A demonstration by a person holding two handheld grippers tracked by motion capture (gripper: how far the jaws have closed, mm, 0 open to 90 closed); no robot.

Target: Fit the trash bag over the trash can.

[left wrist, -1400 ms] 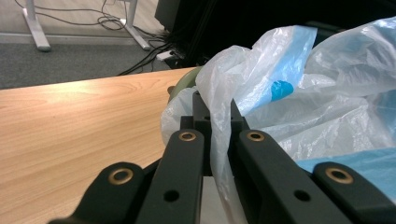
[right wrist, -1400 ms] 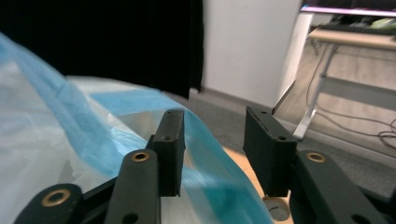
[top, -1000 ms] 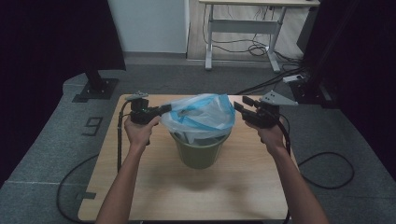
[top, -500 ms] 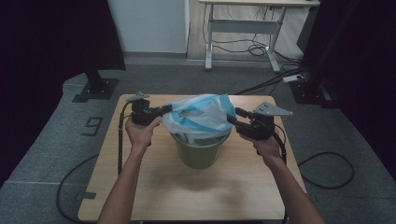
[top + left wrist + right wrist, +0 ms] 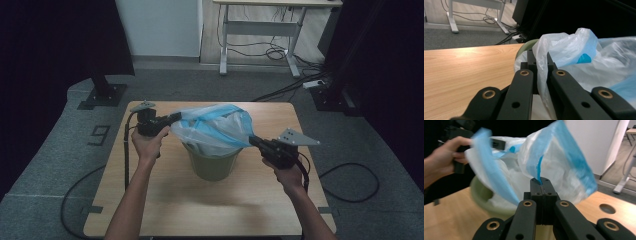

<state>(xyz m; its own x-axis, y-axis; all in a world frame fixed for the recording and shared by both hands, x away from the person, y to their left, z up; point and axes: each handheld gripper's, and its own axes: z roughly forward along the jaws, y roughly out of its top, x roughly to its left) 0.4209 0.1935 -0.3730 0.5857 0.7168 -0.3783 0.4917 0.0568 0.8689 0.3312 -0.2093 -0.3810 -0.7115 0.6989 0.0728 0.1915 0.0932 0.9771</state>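
Note:
A pale green bin stands mid-table with a white and blue plastic bag bulging out of it. At the bag's left, my left gripper is shut on the bag's edge. In the left gripper view the film runs down between the closed jaws of the left gripper, in front of the bin rim. My right gripper sits at the bag's right. Its jaws have just been closing, and in the right gripper view the right gripper pinches a blue fold of the bag above the bin.
The wooden table has bare room in front of the bin and a round hole near its right edge. Cables trail from both grippers onto the grey floor. A white desk frame and a black stand base lie beyond the table.
The right gripper has come down and toward me, and its jaws have shut on the bag's right edge, stretching the bag sideways. The left gripper has held still.

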